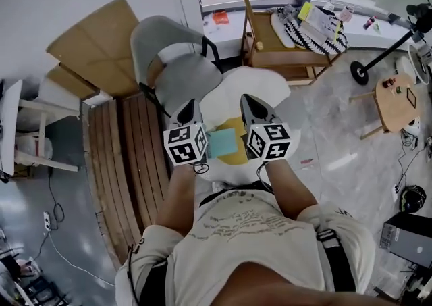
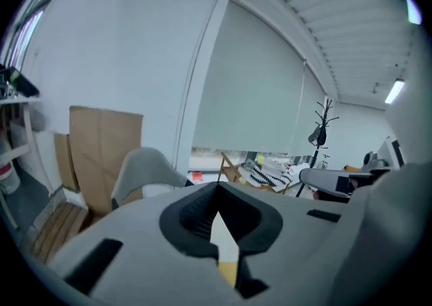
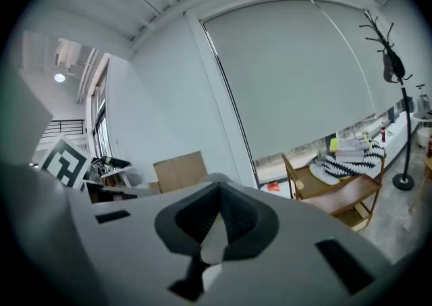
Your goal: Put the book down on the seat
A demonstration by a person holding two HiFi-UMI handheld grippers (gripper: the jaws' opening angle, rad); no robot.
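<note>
Seeing a thin teal book (image 1: 223, 142) lying flat on something yellow (image 1: 237, 157) on the white seat (image 1: 270, 92), below left claw (image 1: 190, 103) and right claw (image 1: 245, 97), both sitting closed and empty; guessing light, stiff, slick-covered, so pinching an edge.

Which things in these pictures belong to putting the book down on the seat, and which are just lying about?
Belong to the job:
- light blue book
- white seat
- left gripper and right gripper, both shut and empty

Just lying about:
- grey chair
- cardboard
- wooden trolley
- striped cloth
- small round table
</note>
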